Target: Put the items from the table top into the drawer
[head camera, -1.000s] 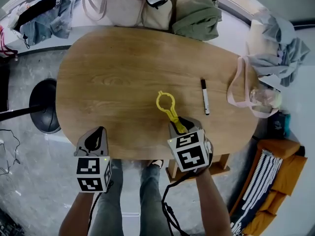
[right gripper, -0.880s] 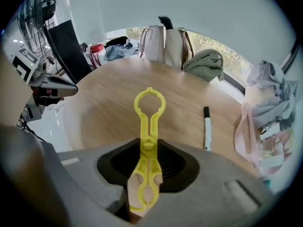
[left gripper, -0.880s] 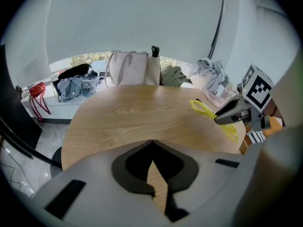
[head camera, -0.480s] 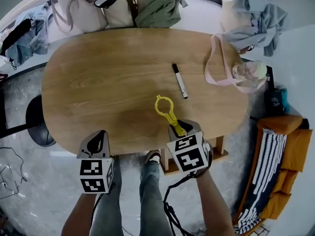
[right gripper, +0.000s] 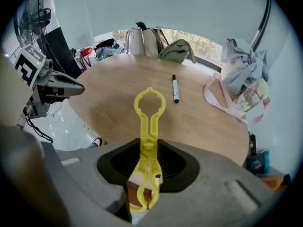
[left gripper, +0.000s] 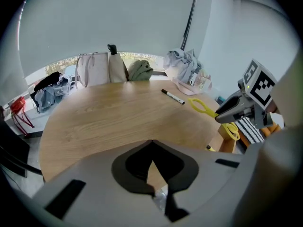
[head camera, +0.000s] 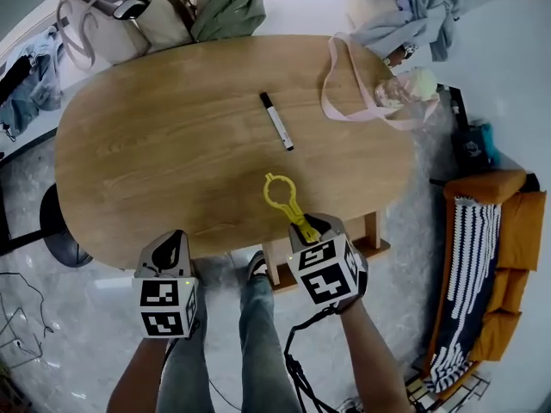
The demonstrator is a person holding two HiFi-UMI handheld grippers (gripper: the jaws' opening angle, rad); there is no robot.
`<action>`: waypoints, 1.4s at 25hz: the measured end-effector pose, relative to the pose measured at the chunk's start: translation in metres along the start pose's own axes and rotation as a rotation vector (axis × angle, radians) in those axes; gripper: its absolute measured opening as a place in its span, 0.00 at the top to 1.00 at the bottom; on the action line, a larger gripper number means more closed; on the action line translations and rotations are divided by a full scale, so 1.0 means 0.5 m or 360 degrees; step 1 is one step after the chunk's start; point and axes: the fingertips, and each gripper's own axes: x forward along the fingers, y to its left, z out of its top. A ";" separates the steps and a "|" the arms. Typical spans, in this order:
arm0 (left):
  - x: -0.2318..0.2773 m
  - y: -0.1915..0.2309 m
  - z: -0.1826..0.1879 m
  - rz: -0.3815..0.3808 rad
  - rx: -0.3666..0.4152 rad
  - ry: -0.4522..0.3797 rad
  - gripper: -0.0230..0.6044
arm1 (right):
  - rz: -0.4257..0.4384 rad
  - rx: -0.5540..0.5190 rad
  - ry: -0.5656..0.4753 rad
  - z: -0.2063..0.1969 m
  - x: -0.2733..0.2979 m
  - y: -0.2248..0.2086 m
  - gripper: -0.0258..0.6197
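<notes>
As the right gripper (head camera: 306,224), clamped on the yellow plastic opener (head camera: 280,194), has carried it along the table (head camera: 155,144) edge, the marker (head camera: 276,121) remains to fetch, the left gripper (head camera: 175,239) closed and empty.

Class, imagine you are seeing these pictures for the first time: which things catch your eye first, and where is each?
The bright yellow plastic ring-ended tool stands out most, clamped in the right gripper over the near edge of the oval wooden table. Next comes the black marker pen, lying alone near the tabletop's middle, then the pink-strapped bag at its far right end.
</notes>
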 end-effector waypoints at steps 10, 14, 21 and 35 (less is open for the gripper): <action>0.006 -0.103 0.004 -0.0088 0.0090 0.0011 0.97 | -0.0070 0.0197 0.0010 -0.111 -0.048 -0.035 0.78; 0.005 -0.140 0.018 -0.0145 0.0189 0.0017 0.97 | -0.0103 0.0324 0.0001 -0.150 -0.066 -0.040 0.78; 0.004 -0.172 0.044 -0.0206 0.0366 0.0044 0.97 | -0.0170 0.0596 -0.0031 -0.203 -0.091 -0.049 0.78; 0.019 -0.243 0.137 -0.0387 0.0677 0.0068 0.97 | -0.0335 0.1189 -0.0103 -0.240 -0.133 -0.050 0.78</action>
